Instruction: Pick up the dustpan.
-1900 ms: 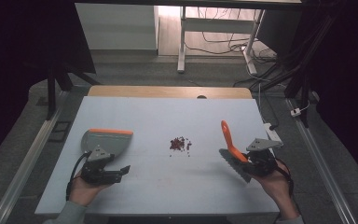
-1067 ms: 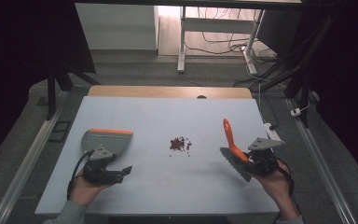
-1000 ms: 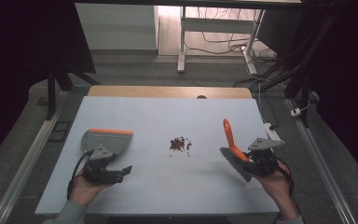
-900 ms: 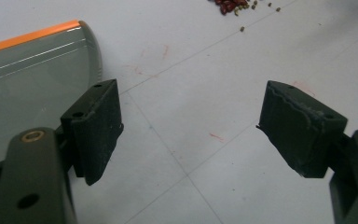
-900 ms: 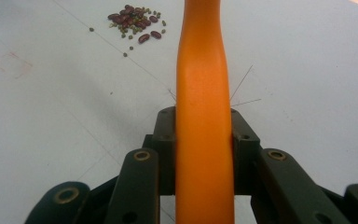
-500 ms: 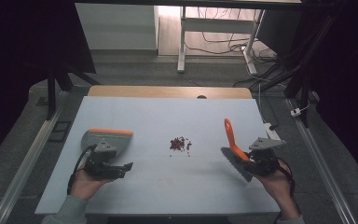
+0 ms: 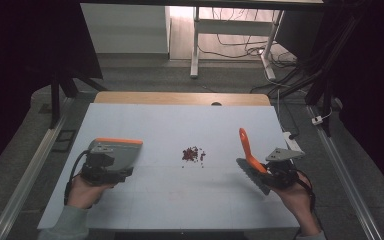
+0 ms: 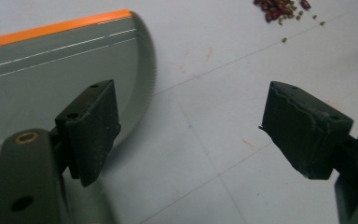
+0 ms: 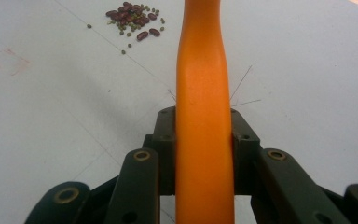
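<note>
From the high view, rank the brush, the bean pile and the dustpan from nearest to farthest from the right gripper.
1. Brush: clamped in the right gripper, at the table's right.
2. Bean pile: mid-table, to the gripper's left.
3. Dustpan: far left, by the left gripper, whose jaws stand open.

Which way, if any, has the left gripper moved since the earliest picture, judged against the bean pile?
Yes. The left gripper, open, has moved slightly away from the person, up alongside the dustpan; the bean pile hasn't shifted.
</note>
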Action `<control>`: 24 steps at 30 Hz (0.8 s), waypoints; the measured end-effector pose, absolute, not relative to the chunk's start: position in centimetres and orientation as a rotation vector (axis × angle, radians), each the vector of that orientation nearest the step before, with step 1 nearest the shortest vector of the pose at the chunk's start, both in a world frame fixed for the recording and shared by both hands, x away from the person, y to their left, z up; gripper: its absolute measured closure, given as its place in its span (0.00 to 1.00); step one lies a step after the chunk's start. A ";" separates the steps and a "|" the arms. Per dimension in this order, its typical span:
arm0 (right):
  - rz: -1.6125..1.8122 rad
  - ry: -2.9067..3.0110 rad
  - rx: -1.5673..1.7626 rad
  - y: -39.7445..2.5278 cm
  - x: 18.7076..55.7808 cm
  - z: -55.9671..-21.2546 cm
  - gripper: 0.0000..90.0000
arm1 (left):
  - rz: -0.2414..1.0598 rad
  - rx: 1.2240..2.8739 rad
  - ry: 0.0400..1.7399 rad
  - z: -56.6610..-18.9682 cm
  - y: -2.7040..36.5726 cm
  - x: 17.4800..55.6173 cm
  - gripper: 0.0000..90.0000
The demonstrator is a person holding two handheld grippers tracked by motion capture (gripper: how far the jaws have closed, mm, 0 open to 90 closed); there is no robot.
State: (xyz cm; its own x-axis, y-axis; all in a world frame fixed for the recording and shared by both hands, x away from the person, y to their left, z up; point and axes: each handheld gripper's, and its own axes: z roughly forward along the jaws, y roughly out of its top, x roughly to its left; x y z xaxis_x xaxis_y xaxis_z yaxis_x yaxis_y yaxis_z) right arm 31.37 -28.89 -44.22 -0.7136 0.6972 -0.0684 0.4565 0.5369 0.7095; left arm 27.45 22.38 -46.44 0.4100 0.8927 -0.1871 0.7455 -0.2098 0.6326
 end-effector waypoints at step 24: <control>0.971 2.432 0.948 -28.8 31.2 -44.2 0.78 | 0.185 1.982 1.617 -48.7 27.4 26.4 0.21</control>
